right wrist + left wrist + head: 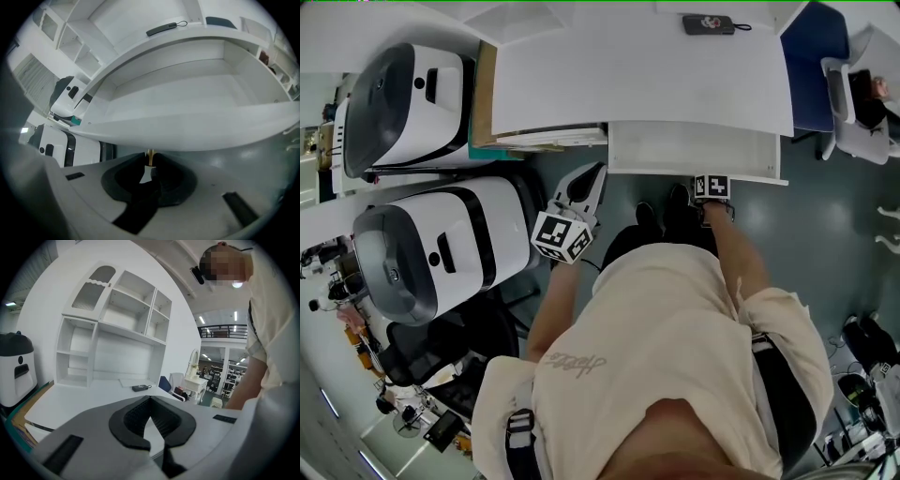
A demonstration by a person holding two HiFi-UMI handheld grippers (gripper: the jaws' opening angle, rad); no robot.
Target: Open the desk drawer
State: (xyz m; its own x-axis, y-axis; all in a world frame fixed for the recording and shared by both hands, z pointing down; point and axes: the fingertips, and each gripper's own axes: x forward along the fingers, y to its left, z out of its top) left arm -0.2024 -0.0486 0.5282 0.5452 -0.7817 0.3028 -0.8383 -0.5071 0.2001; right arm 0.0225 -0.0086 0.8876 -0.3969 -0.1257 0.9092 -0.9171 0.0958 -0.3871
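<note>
1. Two large white appliances with dark grey tops, far left: one beside the desk (403, 98), one nearer the person (427, 248).
2. Flat brown board (484, 94) lying on the desk's left edge, with white sheets stacked along its lower edge.
3. Left gripper (150, 398), white body with black ribbed pads, held in the air off the desk's front left corner, well apart from the drawer. Its tips are pressed together with nothing between them. Its marker cube (562, 236) faces the head camera.
4. White desk top (637, 75) with a white shelf unit (112, 329) standing at its back.
5. White desk drawer (694, 150), pulled out from under the right half of the desk's front edge, with its pale interior exposed.
6. Small brass-coloured knob (150, 154) on the drawer's front panel.
7. Right gripper (149, 161), angled steeply down at the drawer front, its jaws pinching the small brass-coloured knob.
8. Small black device with a cord (710, 24) lying on the desk's far edge.
9. Blue chair (814, 56) just beyond the desk's right end.
</note>
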